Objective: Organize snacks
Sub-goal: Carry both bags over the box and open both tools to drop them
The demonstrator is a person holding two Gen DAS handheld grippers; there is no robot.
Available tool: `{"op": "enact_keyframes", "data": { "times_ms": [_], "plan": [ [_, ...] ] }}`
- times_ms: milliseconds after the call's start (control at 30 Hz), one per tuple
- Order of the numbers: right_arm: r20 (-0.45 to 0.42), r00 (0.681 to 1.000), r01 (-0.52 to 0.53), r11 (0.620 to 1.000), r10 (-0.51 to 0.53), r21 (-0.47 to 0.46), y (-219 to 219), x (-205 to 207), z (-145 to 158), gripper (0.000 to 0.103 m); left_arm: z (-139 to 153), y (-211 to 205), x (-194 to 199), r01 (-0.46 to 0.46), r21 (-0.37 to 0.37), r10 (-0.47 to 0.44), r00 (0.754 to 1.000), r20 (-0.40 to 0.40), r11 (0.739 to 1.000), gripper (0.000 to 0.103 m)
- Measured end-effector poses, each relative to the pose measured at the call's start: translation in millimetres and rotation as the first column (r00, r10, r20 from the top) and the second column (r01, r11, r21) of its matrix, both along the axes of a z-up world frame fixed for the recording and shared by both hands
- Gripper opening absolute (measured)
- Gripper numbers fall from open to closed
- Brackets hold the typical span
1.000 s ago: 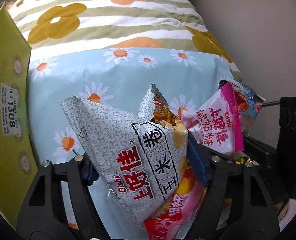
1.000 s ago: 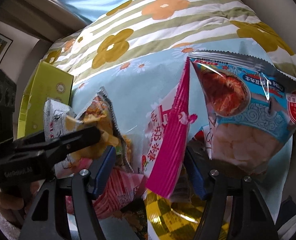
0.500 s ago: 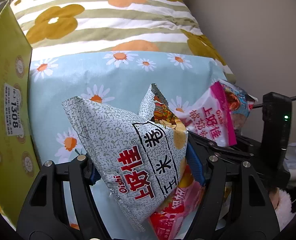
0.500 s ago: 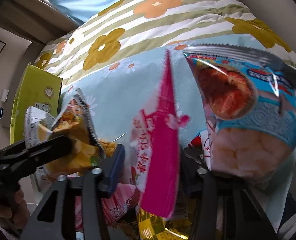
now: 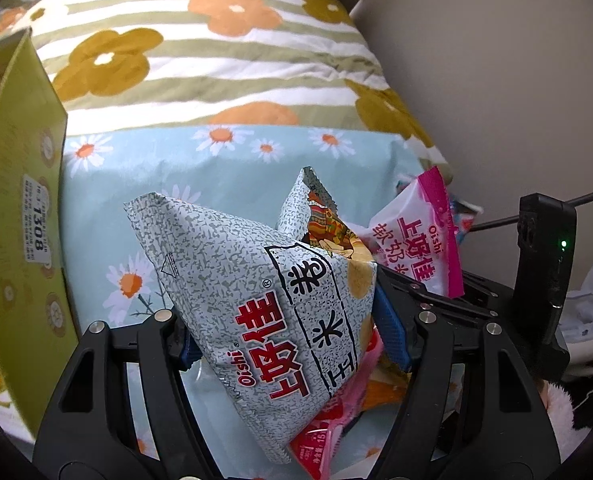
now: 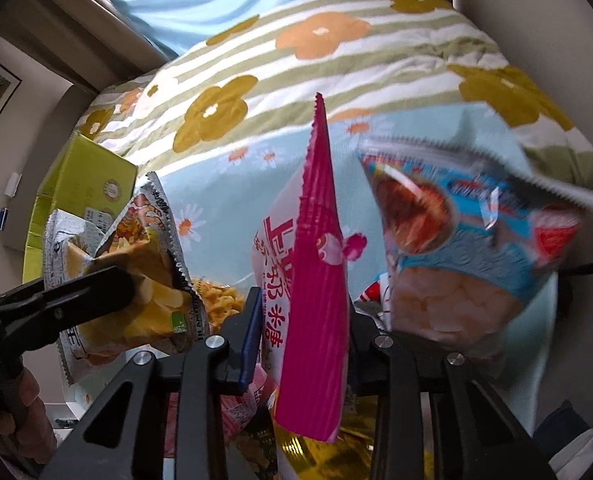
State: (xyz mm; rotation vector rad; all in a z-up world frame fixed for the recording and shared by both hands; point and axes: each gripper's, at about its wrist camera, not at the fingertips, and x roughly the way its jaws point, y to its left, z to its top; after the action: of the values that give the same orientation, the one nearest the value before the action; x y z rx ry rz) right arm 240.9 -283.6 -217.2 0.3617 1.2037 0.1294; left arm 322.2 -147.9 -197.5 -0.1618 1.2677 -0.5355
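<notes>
You had both tools loaded, held over the daisy-print sheet (image 5: pixel 224 176) on the bed. Left tool (image 5: pixel 284 332): fingers pinched on the grey speckled Oishi bag (image 5: pixel 264 292), which stood up between them, corner pointing toward the yellow-green carton (image 5: pixel 16 208). Right tool (image 6: pixel 300 340): fingers pressed onto the pink-and-white Oishi candy bag (image 6: pixel 312 280), held edge-on, its pink seal upward.

Relative to the carton: the grey bag hung just beside its near wall, not touching; the pink bag was farther off, on the grey bag's far side. A blue shrimp-chip bag (image 6: pixel 468 248) showed beyond the pink one; whether the right tool also gripped it, you could not tell. More packets lay heaped under both tools, partly hidden.

Step in hand, as judged: carrying picked snacks toward the carton, nothing yet released. Next move likely called for swinging the left tool over the carton's open top, then letting go, keeping clear of the right tool close alongside.
</notes>
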Motion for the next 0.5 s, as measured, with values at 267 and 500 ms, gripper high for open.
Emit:
{"op": "enact_keyframes", "data": {
  "times_ms": [267, 500],
  "plan": [
    [0.100, 0.995, -0.029, 0.999, 0.031, -0.019, -8.9, -6.1, 45.1, 0.032, 49.0, 9.0, -8.2, -0.068, -0.036, 0.071, 0.993, 0.099, 0.997, 0.067],
    [0.197, 0.975, -0.099, 0.995, 0.102, -0.025, 2.1, -3.8, 86.9, 0.032, 94.0, 44.6, -17.4, -0.173, -0.027, 0.175, 0.966, 0.190, 0.985, 0.067]
  ]
}}
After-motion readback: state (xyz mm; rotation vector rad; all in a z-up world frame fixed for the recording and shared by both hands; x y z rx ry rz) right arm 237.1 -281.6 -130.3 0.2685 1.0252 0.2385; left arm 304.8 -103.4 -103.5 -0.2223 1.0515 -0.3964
